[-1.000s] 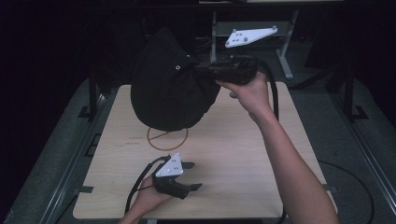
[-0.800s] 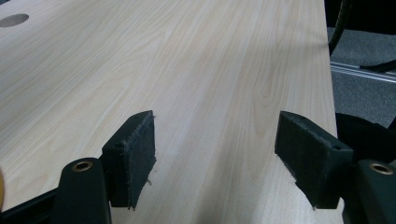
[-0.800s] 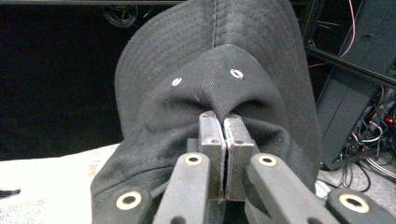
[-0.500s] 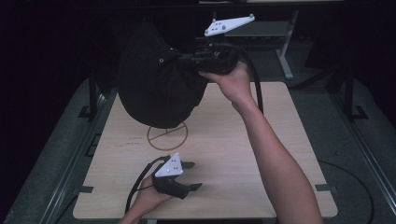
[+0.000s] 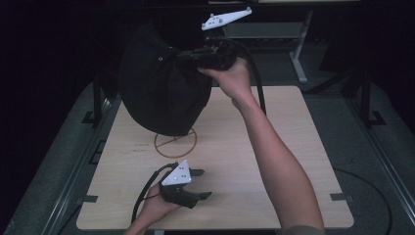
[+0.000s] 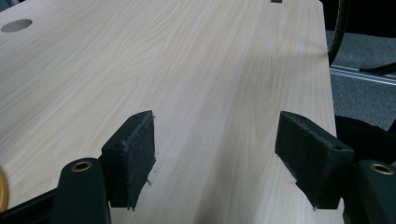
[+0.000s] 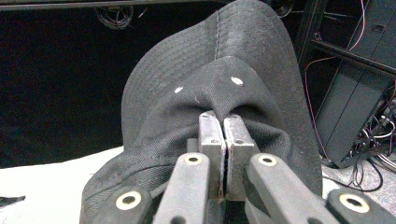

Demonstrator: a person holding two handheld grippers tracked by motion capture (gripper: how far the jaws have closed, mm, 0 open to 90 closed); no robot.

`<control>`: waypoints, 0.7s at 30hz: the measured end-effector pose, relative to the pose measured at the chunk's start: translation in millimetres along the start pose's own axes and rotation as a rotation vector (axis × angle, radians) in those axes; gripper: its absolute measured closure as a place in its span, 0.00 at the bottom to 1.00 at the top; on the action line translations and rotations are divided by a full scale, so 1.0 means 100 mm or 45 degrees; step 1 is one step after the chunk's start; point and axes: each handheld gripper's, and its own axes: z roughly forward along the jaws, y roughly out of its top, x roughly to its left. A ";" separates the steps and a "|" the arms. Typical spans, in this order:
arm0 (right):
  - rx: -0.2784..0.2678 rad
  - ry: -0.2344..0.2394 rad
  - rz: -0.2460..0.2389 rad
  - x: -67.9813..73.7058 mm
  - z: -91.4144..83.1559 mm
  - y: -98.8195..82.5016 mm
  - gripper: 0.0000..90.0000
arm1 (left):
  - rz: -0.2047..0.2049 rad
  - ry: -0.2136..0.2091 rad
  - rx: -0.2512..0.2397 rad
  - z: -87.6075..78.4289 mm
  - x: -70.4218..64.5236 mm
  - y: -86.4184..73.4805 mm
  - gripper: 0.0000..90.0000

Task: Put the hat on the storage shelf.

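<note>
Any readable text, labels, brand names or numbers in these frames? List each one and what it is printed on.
None can be read.
Small dark marks sit on the table just left of the orange circle: too small and blurred to read.
The black hat held by the right gripper shows metal eyelets and stitching, no logo or wording.
The left gripper and its grey plate carry dots, no lettering.

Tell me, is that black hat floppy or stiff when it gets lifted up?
Probably floppy: the black hat hangs in a loose, saggy bulge from the right gripper, and its cloth bunches where the shut jaws pinch it. It seems light too, since one small pinch holds it above the table. Being soft cloth, it likely won't break.
</note>
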 end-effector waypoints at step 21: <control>0.038 0.010 0.040 -0.09 0.52 0.07 0.98 | 0.018 0.004 -0.002 -0.02 0.00 0.01 0.31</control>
